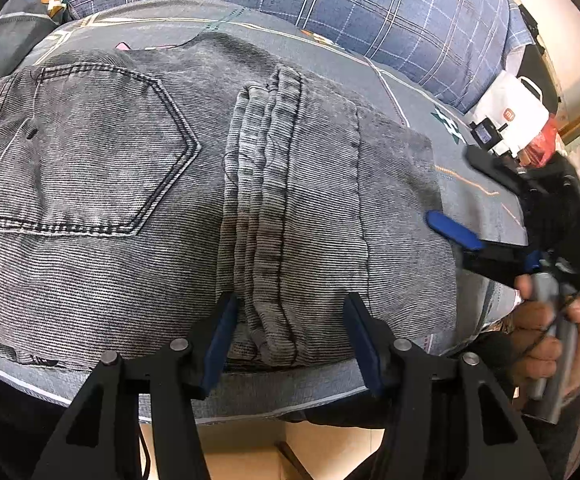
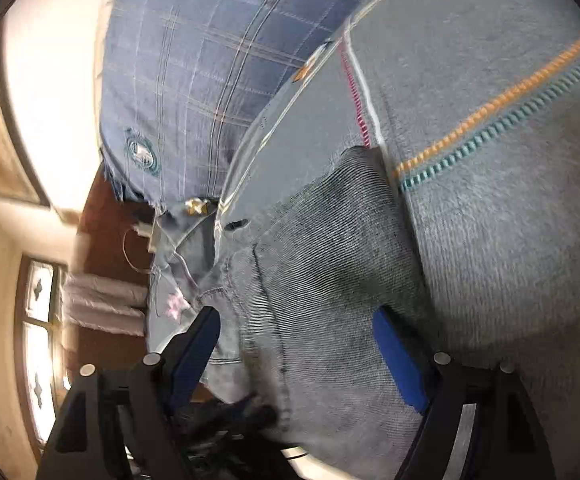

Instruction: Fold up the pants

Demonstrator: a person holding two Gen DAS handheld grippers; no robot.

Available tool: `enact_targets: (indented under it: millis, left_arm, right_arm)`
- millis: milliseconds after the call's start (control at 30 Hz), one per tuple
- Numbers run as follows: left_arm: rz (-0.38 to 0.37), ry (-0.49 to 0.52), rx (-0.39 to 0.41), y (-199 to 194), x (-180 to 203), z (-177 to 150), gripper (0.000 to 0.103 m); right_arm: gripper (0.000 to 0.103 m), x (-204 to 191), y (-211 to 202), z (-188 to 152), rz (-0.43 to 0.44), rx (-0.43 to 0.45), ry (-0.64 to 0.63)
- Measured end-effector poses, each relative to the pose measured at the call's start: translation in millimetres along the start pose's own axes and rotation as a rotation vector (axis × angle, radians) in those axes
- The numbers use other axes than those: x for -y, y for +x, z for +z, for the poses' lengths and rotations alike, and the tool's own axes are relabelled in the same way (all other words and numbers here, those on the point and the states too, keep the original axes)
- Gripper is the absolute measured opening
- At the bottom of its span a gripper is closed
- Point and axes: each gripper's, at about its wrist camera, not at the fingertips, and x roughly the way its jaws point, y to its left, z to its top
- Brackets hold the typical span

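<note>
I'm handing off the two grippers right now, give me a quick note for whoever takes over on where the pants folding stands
Left gripper: open, holding nothing, its fingers either side of the thick folded seam at the near edge of the jeans.
Right gripper: open, empty, at the jeans' right-hand edge; also seen from the left wrist view.
Jeans: lying on the grey bedspread, already folded into a compact stack, back pocket facing up. Blue plaid quilt sits behind.
Done: legs look folded over.
Left: probably one last fold or a tidy of the edges; hard to tell.
</note>
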Motion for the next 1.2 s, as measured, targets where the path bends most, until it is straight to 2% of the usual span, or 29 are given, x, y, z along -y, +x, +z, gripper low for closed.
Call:
enact_targets:
  millis: [67, 167, 200, 267, 300, 367, 433, 500, 633, 700, 800, 967, 1033, 1100, 1167, 1200]
  left_arm:
    - [-0.020, -0.019, 0.005, -5.3, -2.3, 0.9, 0.056]
    - [-0.064, -0.068, 0.040, -26.0, -12.4, -2.3, 0.057]
    - [-0.081, -0.075, 0.067, -36.5, -16.3, -4.5, 0.057]
    - [-0.097, -0.105, 0.131, -60.4, -30.2, -12.3, 0.061]
    - [-0.106, -0.134, 0.165, -72.4, -41.8, -18.0, 0.064]
    - [-0.113, -0.247, 0.232, -94.2, -79.9, -33.9, 0.071]
    - [-0.113, -0.390, 0.281, -106.1, -123.7, -48.3, 0.072]
    - [-0.121, -0.539, 0.302, -110.8, -166.9, -61.2, 0.072]
    - [-0.220, -0.783, 0.310, -108.1, -235.1, -76.1, 0.072]
    - [-0.262, -0.818, 0.312, -106.1, -249.0, -76.2, 0.072]
    - [-0.313, -0.858, 0.330, -103.2, -255.0, -72.9, 0.078]
    - [-0.324, -0.908, 0.393, -110.9, -273.7, -73.6, 0.078]
    - [-0.317, -0.906, 0.412, -106.2, -272.2, -63.3, 0.077]
    - [-0.302, -0.911, 0.406, -106.1, -278.4, -59.7, 0.063]
    - [-0.252, -0.903, 0.380, -102.8, -275.6, -55.1, 0.034]
    - [-0.234, -0.900, 0.372, -101.6, -276.7, -54.9, 0.029]
  right_arm:
    - [0.082, -20.5, -13.9, -6.6, -0.015, 0.029, -0.079]
    - [0.084, -34.3, -22.3, -29.0, 0.027, 0.025, -0.148]
    - [0.087, -31.3, -16.3, -33.0, -0.009, 0.009, -0.158]
    - [0.086, -11.5, 5.5, -37.6, -0.145, -0.047, -0.146]
    - [0.086, -11.9, 1.0, -39.2, -0.118, -0.006, -0.152]
    - [0.086, -20.5, -5.3, -40.5, -0.129, 0.003, -0.161]
    - [0.086, -31.6, -9.0, -44.4, -0.164, 0.029, -0.203]
    - [0.086, -45.6, -10.1, -49.2, -0.166, 0.028, -0.252]
    - [0.086, -78.5, 9.6, -64.1, -0.143, -0.009, -0.319]
    - [0.086, -88.7, 17.0, -75.4, -0.132, -0.035, -0.343]
    - [0.086, -103.7, 36.8, -88.5, -0.135, -0.081, -0.376]
    - [0.086, -126.1, 61.1, -102.3, -0.141, -0.144, -0.435]
    - [0.086, -139.8, 77.7, -105.3, -0.149, -0.167, -0.459]
    - [0.086, -149.2, 90.5, -106.7, -0.149, -0.193, -0.477]
    - [0.086, -161.6, 110.2, -108.4, -0.158, -0.222, -0.489]
    - [0.086, -167.0, 119.8, -109.3, -0.149, -0.241, -0.493]
